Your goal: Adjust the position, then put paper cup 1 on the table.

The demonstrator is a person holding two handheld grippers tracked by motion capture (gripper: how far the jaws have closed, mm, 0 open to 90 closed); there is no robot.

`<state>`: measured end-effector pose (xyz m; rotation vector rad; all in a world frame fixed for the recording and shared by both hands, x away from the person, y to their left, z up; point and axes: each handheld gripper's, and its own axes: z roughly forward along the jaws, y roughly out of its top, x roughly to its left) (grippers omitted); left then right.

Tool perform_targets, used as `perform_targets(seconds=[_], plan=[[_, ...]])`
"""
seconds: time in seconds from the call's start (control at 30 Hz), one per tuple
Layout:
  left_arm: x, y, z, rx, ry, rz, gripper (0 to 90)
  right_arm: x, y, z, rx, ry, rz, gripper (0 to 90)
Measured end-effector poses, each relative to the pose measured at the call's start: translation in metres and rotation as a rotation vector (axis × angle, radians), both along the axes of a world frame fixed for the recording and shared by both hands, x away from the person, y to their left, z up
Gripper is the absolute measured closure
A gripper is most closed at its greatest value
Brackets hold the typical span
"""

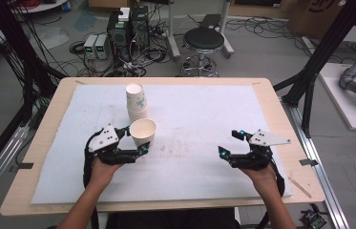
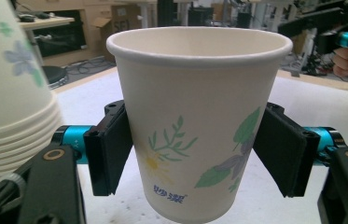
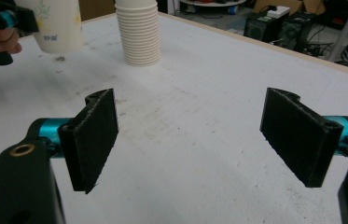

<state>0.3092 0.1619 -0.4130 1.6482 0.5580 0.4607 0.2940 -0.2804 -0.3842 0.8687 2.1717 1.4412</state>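
Paper cup (image 2: 195, 121) sits upright between the left gripper (image 1: 140, 143) pads, clamped on both side walls, held just off the white mat (image 1: 199, 119); inside looks empty as far as the rim shows. Stack of cups (image 1: 136, 102) stands just behind it, rims down, near but not touching. Right gripper (image 1: 230, 143) is spread wide with nothing between its pads, hovering low over bare mat, well apart from the cups. Wide free stretch of mat between the two hands. Wooden table (image 1: 280, 119) edge frames the mat. Beyond it: stool (image 1: 204, 40), computer towers (image 1: 128, 26), loose cables on the floor.
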Motion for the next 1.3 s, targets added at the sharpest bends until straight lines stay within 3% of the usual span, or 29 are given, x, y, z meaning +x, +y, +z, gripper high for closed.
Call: perform_targets(seconds=[0.27, 0.6, 0.73, 0.97, 1.03, 1.2, 1.3], plan=[[-0.003, 0.022, 0.002, -0.032, -0.005, 0.063, 30.5, 0.0, 0.001, 0.0, -0.011, 0.0, 0.013, 19.6], [-0.001, 0.062, 0.003, -0.047, -0.02, 0.197, 30.3, 0.001, -0.002, -0.004, -0.037, -0.016, 0.002, 19.6], [0.0, 0.078, 0.002, -0.075, -0.014, 0.234, 30.3, 0.0, -0.003, -0.003, -0.037, -0.023, 0.004, 19.6], [0.004, 0.095, -0.008, -0.049, 0.01, 0.302, 29.8, -0.001, -0.005, -0.002, -0.033, -0.031, 0.001, 19.6], [0.006, 0.098, -0.012, -0.023, 0.019, 0.32, 29.8, -0.001, -0.004, -0.003, -0.034, -0.024, 0.002, 19.7], [0.013, 0.105, -0.021, 0.004, 0.054, 0.361, 29.8, -0.001, -0.001, -0.003, -0.042, -0.021, 0.013, 19.7], [0.016, 0.11, -0.025, 0.038, 0.097, 0.393, 30.0, -0.001, -0.001, -0.004, -0.046, -0.02, 0.017, 19.7]])
